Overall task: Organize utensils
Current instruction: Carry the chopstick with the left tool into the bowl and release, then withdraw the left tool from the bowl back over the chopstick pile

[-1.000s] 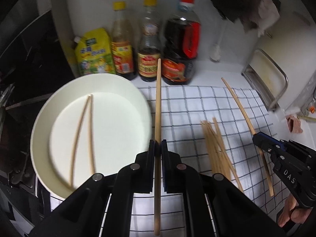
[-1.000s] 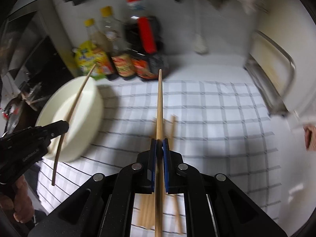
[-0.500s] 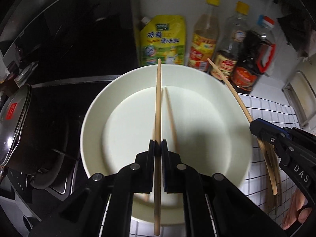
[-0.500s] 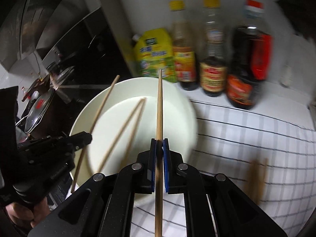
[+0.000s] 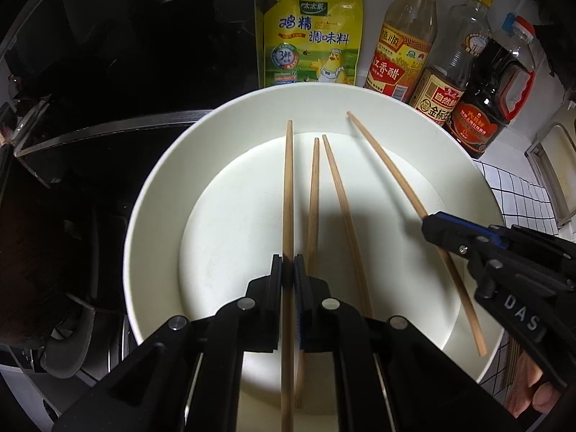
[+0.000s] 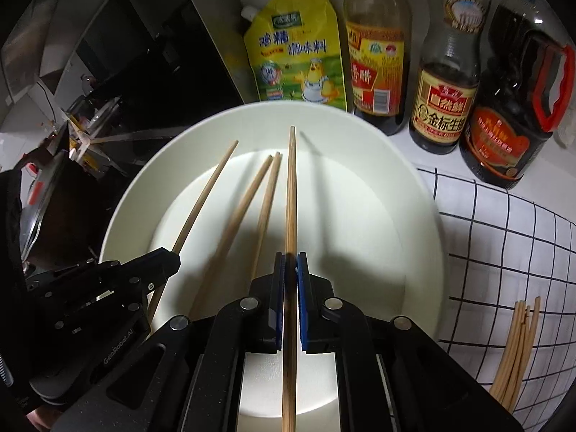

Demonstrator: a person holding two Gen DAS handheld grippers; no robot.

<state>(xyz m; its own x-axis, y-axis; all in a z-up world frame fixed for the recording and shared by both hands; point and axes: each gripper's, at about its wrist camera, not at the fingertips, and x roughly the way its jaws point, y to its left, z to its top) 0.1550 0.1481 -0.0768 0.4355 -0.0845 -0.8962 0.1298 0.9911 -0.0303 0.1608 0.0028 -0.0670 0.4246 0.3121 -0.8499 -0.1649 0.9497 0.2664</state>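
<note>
A white bowl [image 5: 158, 194] fills both views, and two wooden chopsticks [image 5: 314, 194] lie side by side on its bottom. My left gripper [image 5: 288, 262] hangs over the bowl's left half, shut on one chopstick [image 5: 288, 180] that points at the far rim. To its right, my right gripper [image 5: 432, 225] is shut on another chopstick [image 5: 388, 169], slanted over the bowl. In the right wrist view the right gripper [image 6: 291, 257] clamps its chopstick [image 6: 291, 187]. The left gripper [image 6: 167, 261] holds its own [image 6: 207, 194] beside the two lying ones [image 6: 266, 201].
A yellow seasoning pouch [image 5: 311, 36] and three sauce bottles [image 5: 403, 36] stand against the wall behind the bowl. A dark stove [image 5: 90, 108] lies to the left. A checkered cloth [image 6: 504, 234] spreads to the right with a bundle of several chopsticks [image 6: 518, 345] on it.
Both grippers have swung left from over the checkered cloth to over the bowl and come lower, each still clamping its chopstick. The two chopsticks in the bowl have not moved.
</note>
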